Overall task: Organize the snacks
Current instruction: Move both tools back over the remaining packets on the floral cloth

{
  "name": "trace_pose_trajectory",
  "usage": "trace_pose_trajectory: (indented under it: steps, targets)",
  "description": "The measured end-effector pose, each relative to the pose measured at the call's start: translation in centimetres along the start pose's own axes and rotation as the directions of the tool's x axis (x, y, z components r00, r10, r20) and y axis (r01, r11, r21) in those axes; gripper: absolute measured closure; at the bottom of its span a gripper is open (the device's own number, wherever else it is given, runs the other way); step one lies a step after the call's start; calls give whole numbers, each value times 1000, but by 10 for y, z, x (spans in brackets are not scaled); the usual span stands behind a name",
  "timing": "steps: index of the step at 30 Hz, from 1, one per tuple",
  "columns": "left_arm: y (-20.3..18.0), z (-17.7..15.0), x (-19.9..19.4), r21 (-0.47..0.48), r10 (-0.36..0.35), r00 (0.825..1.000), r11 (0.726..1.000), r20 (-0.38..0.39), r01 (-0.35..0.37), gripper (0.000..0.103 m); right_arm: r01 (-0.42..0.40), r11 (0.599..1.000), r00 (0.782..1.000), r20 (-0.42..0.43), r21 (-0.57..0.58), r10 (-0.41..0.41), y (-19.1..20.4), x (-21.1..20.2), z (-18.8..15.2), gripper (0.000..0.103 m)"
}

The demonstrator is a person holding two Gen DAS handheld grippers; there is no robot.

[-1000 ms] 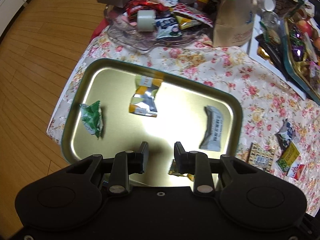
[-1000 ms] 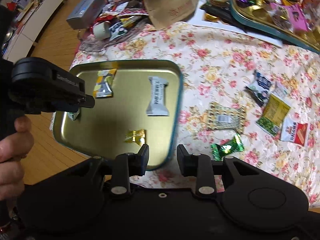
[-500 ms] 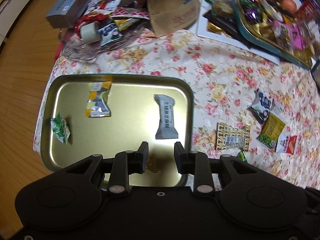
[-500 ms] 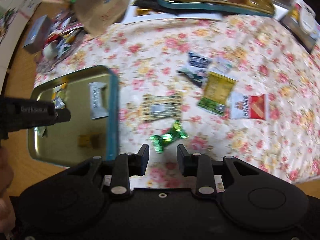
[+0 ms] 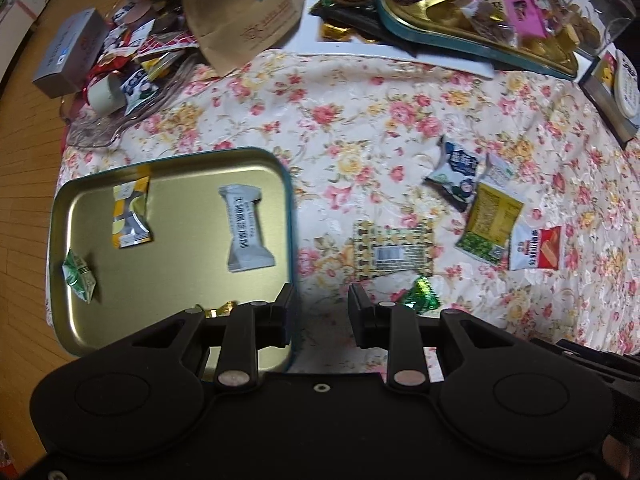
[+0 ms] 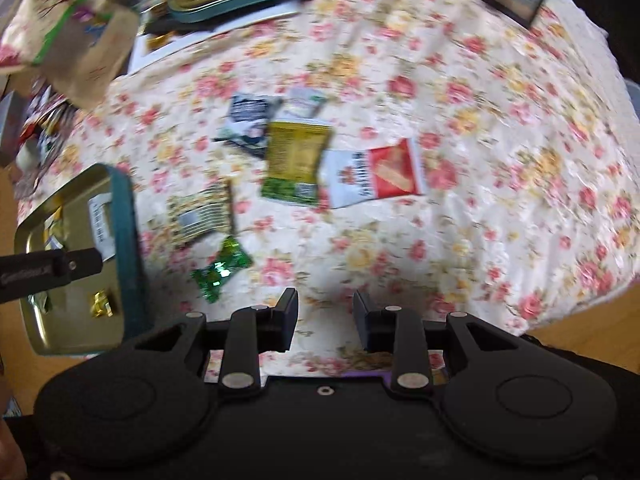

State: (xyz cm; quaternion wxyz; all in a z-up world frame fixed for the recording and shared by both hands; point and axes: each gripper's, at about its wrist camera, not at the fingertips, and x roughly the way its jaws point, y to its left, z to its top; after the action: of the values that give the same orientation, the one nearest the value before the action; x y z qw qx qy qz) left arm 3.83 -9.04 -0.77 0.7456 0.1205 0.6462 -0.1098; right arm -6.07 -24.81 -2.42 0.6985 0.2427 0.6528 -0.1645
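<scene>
A gold metal tray (image 5: 180, 272) with a teal rim lies on the floral cloth. It holds a white bar wrapper (image 5: 246, 228), a yellow-and-grey packet (image 5: 130, 212), a small green packet (image 5: 79, 276) and a gold candy (image 5: 218, 309). Right of the tray, loose snacks lie on the cloth: a patterned packet (image 5: 394, 250), a shiny green candy (image 5: 420, 294), a yellow-green packet (image 5: 490, 220), a red-and-white packet (image 5: 536, 248) and a dark blue packet (image 5: 456, 172). My left gripper (image 5: 319, 312) hangs open and empty over the tray's right rim. My right gripper (image 6: 325, 314) is open and empty, over bare cloth right of the green candy (image 6: 222, 268).
A heap of snacks on a clear glass dish (image 5: 120, 112), a grey box (image 5: 68, 56) and a brown paper bag (image 5: 244, 16) crowd the far left. A second, full tray (image 5: 460, 28) stands at the back right. Wooden floor lies beyond the table's left edge.
Both grippers have swept to the right across the table and rolled. The left moved from over the tray's middle to its right rim. The right moved from the tray's edge to the loose snacks.
</scene>
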Motion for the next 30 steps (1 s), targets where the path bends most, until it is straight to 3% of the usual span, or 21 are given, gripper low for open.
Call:
trace_pose_trajectory:
  steps: [8, 17, 22, 27, 30]
  targets:
    - [-15, 9, -19, -4, -74, 997, 997, 31, 75, 65, 33, 991, 999, -12, 129, -32, -35, 5, 9, 70]
    - [4, 18, -45, -68, -175, 980, 981, 94, 182, 65, 54, 966, 998, -28, 254, -48, -54, 14, 24, 70]
    - [23, 22, -52, -132, -146, 980, 978, 137, 164, 66, 44, 954, 998, -54, 297, -29, -55, 22, 35, 70]
    - [34, 22, -55, -160, -148, 977, 972, 152, 172, 66, -7, 908, 995, -83, 420, 46, -65, 42, 48, 70]
    - [33, 22, -55, -153, -158, 976, 972, 149, 181, 66, 27, 885, 992, -119, 466, 33, -67, 60, 55, 71]
